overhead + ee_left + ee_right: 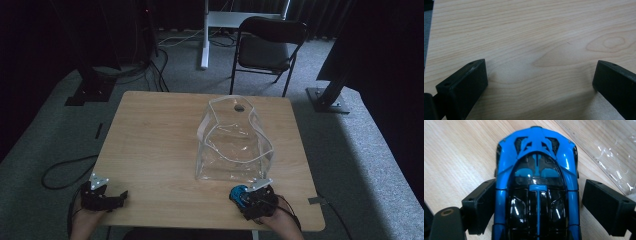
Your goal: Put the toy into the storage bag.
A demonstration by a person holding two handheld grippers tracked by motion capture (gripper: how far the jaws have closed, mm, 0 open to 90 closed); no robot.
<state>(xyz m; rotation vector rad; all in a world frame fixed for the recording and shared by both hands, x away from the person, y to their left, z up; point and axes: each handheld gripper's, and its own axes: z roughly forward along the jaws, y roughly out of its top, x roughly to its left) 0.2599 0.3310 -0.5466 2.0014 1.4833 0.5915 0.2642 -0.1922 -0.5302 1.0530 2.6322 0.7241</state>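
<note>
A blue toy car point(537, 192) sits on the worktop point(160, 145) near its front edge, just in front of a clear plastic bag point(235, 142) that stands open at the middle. The right gripper point(536, 202) straddles the car: its fingers point(480, 205) flank the body on both sides, the left one against the door line, the other standing a little off the flank, so the car is bracketed but not yet squeezed. In the high view the car point(238, 192) peeks out at the gripper's point(252, 197) front.

The car looks like hard, glossy plastic or die-cast: stiff, fairly light, and slick on its painted sides. It probably rolls on its wheels, so it may scoot away if pushed. The best hold is across the middle of the body, at the flat door panels, rather than the tapered nose.

The left gripper point(536, 82) rests at the near left corner, fingers point(464, 87) spread wide over bare wood.
</note>
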